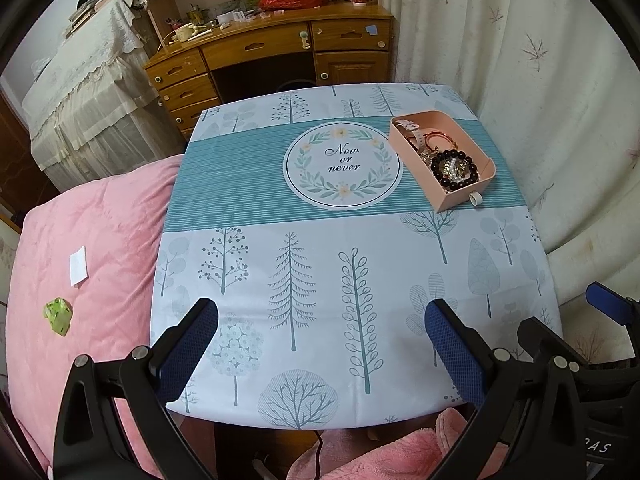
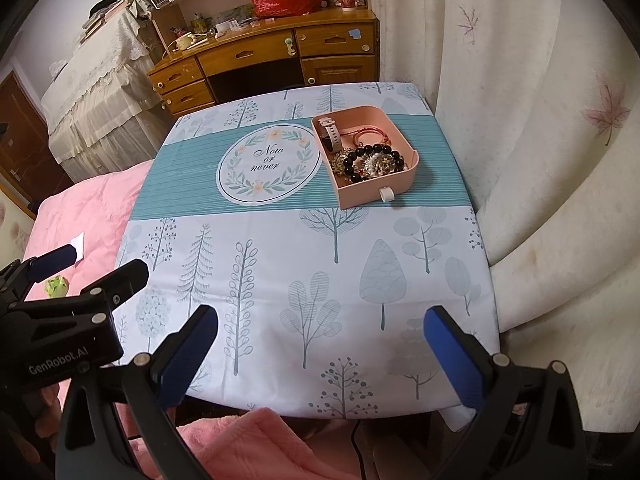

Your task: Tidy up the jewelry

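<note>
A pink tray (image 1: 464, 196) (image 2: 372, 194) sits at the far right of the table. It holds a black bead bracelet (image 1: 456, 156) (image 2: 376, 149), a pale-strap watch (image 1: 416, 136) (image 2: 333, 132), a rose-gold bangle (image 1: 436, 138) (image 2: 370, 133) and tangled gold pieces (image 2: 376, 166). My left gripper (image 1: 320, 316) is open and empty over the near table edge. My right gripper (image 2: 320, 322) is open and empty over the near edge too. The left gripper shows at the left of the right wrist view (image 2: 92, 268).
The table wears a tree-print cloth (image 1: 320, 280) (image 2: 304, 264) with a "Now or never" circle (image 1: 342, 165). A pink bed (image 1: 92, 248) lies to the left, cream curtains (image 2: 540, 140) to the right, a wooden desk (image 1: 272, 56) behind.
</note>
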Action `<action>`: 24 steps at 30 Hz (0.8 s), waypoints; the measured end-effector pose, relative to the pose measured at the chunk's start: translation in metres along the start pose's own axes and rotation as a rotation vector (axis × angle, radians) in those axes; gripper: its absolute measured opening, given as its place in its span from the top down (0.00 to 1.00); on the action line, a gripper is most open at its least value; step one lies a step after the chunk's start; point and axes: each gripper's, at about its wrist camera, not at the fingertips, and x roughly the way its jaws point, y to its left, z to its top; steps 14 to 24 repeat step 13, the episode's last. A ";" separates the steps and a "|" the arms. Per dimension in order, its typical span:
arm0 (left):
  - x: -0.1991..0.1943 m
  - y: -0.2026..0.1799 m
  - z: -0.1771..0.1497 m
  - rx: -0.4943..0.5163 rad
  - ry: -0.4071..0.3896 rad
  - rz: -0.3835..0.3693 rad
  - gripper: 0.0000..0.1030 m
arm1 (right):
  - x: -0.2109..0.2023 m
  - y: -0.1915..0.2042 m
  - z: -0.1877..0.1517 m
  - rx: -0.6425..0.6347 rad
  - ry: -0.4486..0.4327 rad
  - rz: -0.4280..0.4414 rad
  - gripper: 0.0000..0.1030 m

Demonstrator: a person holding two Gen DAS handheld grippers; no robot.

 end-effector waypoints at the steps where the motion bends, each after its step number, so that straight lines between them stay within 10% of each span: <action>1: 0.000 -0.001 0.000 -0.002 0.000 0.002 0.01 | 0.000 0.000 0.000 -0.002 0.000 0.000 0.00; 24: 0.000 -0.002 0.000 -0.001 0.000 0.006 0.01 | 0.001 -0.002 0.001 -0.003 0.006 0.000 0.00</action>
